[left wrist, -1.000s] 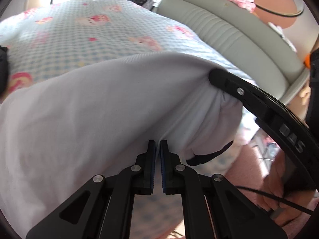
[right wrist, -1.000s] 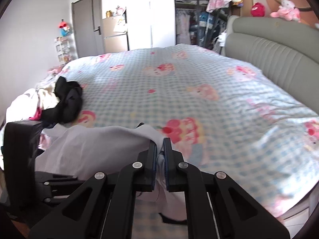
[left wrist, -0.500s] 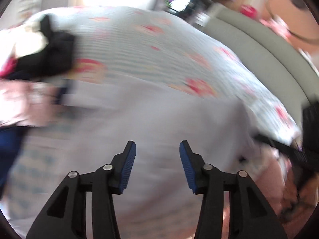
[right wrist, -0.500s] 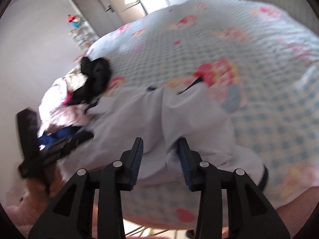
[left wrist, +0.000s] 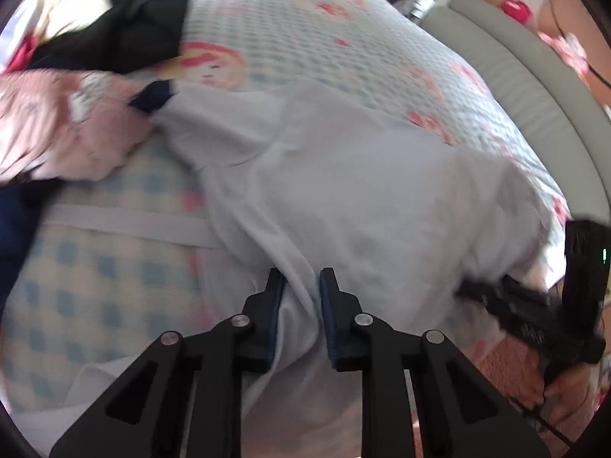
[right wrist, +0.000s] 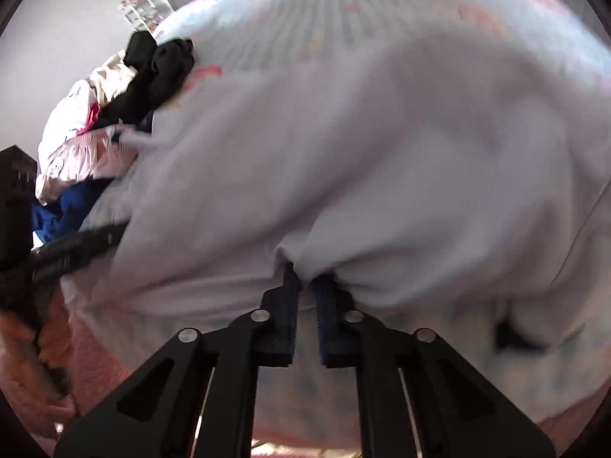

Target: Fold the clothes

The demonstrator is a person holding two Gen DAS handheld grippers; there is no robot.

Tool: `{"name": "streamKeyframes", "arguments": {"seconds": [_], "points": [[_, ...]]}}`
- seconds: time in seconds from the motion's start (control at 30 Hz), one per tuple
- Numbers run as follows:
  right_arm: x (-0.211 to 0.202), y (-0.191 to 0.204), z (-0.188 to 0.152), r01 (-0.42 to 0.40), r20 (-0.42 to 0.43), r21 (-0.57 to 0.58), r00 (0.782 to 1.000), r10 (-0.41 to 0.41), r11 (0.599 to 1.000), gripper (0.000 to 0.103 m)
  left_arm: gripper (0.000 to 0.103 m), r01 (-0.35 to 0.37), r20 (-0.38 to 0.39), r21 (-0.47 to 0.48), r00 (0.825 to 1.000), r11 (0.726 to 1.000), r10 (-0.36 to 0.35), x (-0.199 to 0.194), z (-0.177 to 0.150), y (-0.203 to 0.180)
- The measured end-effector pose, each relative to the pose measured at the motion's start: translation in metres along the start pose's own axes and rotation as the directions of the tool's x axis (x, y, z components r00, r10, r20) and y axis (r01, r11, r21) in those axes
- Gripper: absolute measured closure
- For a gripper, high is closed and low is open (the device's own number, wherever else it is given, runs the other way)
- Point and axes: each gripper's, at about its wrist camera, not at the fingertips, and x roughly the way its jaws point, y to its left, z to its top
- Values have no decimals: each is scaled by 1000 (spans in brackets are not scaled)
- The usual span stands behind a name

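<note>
My left gripper (left wrist: pixel 301 278) closing on fold of white shirt (left wrist: pixel 343 175), cloth between pads. My right gripper (right wrist: pixel 305 284) pinched tight on shirt edge (right wrist: pixel 305 255). Shirt lies spread on checked bed cover (left wrist: pixel 290 26), near edge closest to me, still bumpy. No fold made yet, I think. Pile of other clothes (left wrist: pixel 88 76) sits beside it, all unfolded. Lots left to do.

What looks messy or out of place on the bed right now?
The white garment lies bunched and wrinkled rather than flat, with one sleeve splayed toward the unfolded clothes pile at the bed's edge. The left gripper is closing on a fabric ridge; the right gripper pinches its hem.
</note>
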Motion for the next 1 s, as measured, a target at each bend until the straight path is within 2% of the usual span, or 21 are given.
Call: {"name": "streamKeyframes", "arguments": {"seconds": [0.07,0.1,0.2,0.23,0.27,0.3,0.33,0.37,0.43,0.47,0.5,0.53,0.57,0.6,0.63,0.67,0.7,0.77,0.87,0.93,1.0], "points": [[-10,4,26,89,94,-64,992,-83,994,101,85,103,-1,11,995,995,-103,-1,4,-19],[-20,3,39,135,149,-68,981,-124,989,101,85,139,-7,28,990,990,-139,0,6,-33],[-69,5,73,195,310,-38,935,-174,980,100,86,231,-41,111,973,967,-228,-2,9,-80],[-84,5,81,207,354,-28,917,-184,978,100,86,244,-34,134,970,961,-242,-5,8,-90],[-96,6,82,194,368,-27,914,-171,981,99,84,254,-29,148,967,956,-252,-8,7,-98],[-105,6,81,163,372,-26,917,-142,986,93,81,252,-30,134,968,958,-250,-8,6,-96],[-105,4,74,70,336,-25,940,-57,997,87,80,250,-31,121,968,961,-248,-8,5,-94],[-98,3,67,-22,282,-16,959,26,1000,74,78,247,-32,107,969,963,-245,-8,5,-92],[-76,-2,46,-136,178,24,975,130,990,71,74,243,-35,79,970,967,-241,-8,3,-88],[-62,-5,33,-143,130,43,982,136,989,71,65,243,-37,62,970,968,-242,-9,3,-84],[-51,-5,21,-132,93,52,988,127,990,70,47,256,-46,32,966,966,-254,-11,4,-75],[-41,-6,11,-131,62,63,990,127,989,70,42,267,-51,9,963,964,-266,-14,6,-66],[-37,-7,7,-162,55,86,986,157,983,70,40,273,-45,8,961,962,-272,-21,6,-57],[-33,-9,2,-192,49,108,981,187,975,64,40,272,-35,8,962,962,-272,-28,8,-49],[-29,-10,-2,-222,44,131,975,218,966,58,39,246,-11,14,969,969,-246,-34,12,-41],[-26,-11,-6,-244,42,151,970,240,958,43,36,217,11,17,976,976,-217,-38,16,-33],[-24,-10,-6,-241,45,164,971,237,956,37,32,182,28,11,983,983,-182,-37,24,-24],[-21,-8,-9,-213,48,182,977,207,960,36,30,113,56,-6,992,994,-112,-33,40,-6],[-17,-14,-13,-163,30,214,987,160,963,34,30,45,24,-56,999,997,-43,-6,63,19],[-11,-21,-16,-119,8,249,993,120,961,30,27,87,-9,-81,996,993,-88,16,71,21],[-2,-34,-18,-92,-19,288,995,102,953,20,28,125,-50,-95,990,988,-130,36,73,15]]}}
